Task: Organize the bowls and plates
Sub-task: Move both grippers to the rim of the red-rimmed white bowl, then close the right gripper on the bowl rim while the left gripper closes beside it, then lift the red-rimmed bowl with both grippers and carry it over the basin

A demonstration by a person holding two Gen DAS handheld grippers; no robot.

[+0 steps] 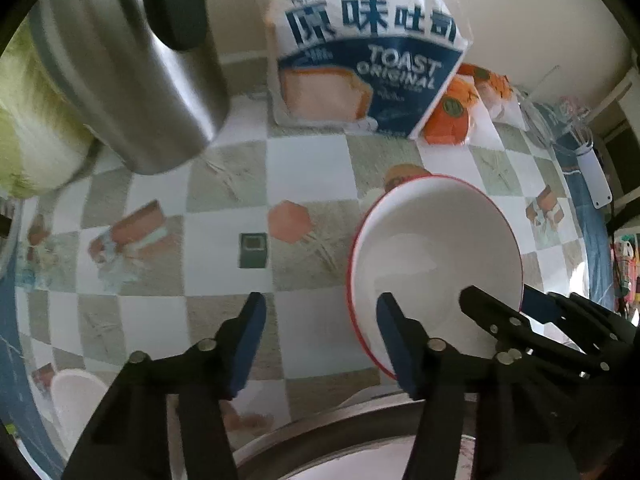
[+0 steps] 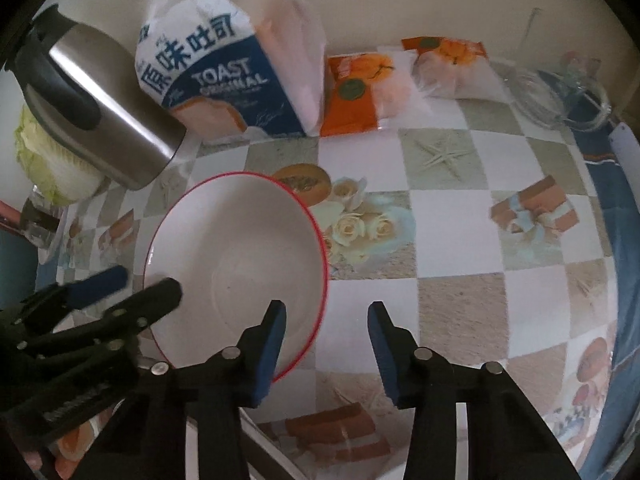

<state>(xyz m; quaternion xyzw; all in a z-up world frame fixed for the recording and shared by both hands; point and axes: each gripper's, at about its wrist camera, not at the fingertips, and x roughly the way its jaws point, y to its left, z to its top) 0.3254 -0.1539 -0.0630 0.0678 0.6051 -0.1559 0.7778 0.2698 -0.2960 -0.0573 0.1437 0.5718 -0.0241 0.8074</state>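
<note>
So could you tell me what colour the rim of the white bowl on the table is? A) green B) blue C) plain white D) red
D: a thin red line runs all round the edge of the bowl, clear in both wrist views.

Left wrist view looked forward and down along its fingers, close over the checked tablecloth [image 1: 224, 264]. Right wrist view faced likewise from alongside. Shared by both: white bowl [image 1: 436, 240] [image 2: 240, 248], toast bag [image 1: 368, 64] [image 2: 224, 76], steel jug [image 1: 132, 84] [image 2: 108, 108].
</note>
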